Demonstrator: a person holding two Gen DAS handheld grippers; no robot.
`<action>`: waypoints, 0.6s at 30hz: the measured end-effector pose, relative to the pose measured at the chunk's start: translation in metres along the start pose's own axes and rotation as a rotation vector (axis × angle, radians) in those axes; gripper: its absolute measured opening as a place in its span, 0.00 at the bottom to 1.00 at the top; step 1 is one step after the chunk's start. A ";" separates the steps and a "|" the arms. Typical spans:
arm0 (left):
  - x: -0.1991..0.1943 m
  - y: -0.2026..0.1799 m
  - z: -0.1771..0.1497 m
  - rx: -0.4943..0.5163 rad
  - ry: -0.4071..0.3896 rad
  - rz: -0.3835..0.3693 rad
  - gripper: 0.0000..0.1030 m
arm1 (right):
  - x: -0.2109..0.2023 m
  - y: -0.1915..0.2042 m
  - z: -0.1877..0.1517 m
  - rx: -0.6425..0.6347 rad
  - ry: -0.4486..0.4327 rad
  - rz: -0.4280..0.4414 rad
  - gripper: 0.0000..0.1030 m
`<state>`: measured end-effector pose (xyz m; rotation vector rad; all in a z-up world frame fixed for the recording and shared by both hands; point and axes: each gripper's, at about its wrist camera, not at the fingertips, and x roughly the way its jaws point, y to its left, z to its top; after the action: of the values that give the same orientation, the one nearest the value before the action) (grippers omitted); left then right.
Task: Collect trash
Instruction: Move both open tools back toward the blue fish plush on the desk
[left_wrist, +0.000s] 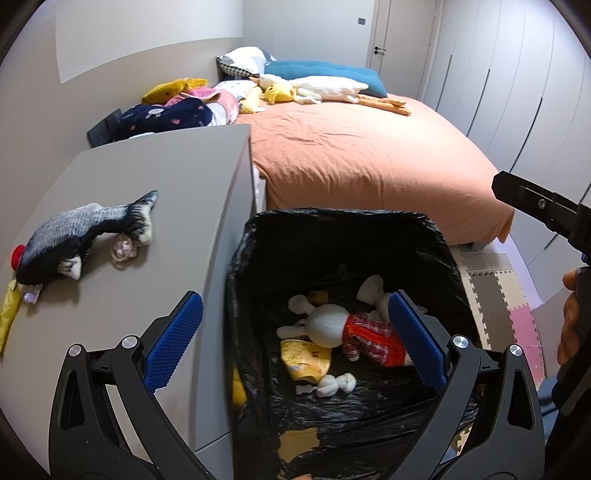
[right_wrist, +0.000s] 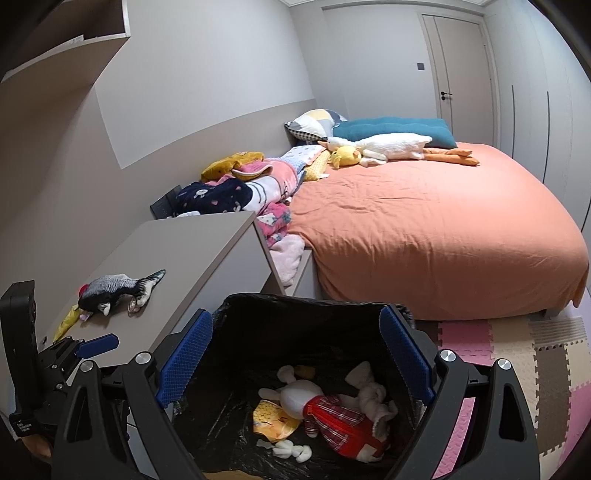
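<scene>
both grippers hang over the lined bin, jaws wide and empty.

only the left view shows a hand (left_wrist: 570, 317); only the right view shows the pink blanket by the bed (right_wrist: 436, 221). a white doll in red check (right_wrist: 332, 410) lies in the bin (right_wrist: 306, 306), below the right gripper (right_wrist: 295, 358) and left gripper (left_wrist: 295, 343).

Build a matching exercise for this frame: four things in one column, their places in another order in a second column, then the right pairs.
Things:
1. rabbit doll in red checked clothes
2. fish plush
3. white goose plush
4. foam floor mats

Places:
A. on the orange bed
B. on the grey cabinet top
C. inside the black-lined bin
D. on the floor beside the bed

Pairs: 1-C, 2-B, 3-A, 4-D
</scene>
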<state>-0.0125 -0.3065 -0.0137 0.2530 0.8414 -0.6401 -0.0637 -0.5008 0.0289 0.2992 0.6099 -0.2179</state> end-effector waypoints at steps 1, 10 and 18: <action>-0.001 0.003 -0.001 -0.001 0.000 0.008 0.94 | 0.002 0.003 0.000 -0.003 0.003 0.007 0.89; -0.011 0.043 -0.009 -0.037 -0.002 0.083 0.94 | 0.026 0.042 -0.003 -0.039 0.040 0.067 0.89; -0.024 0.091 -0.019 -0.100 -0.002 0.143 0.94 | 0.047 0.087 -0.006 -0.093 0.073 0.125 0.89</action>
<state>0.0196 -0.2162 -0.0112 0.2195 0.8433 -0.4634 -0.0040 -0.4227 0.0150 0.2550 0.6693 -0.0580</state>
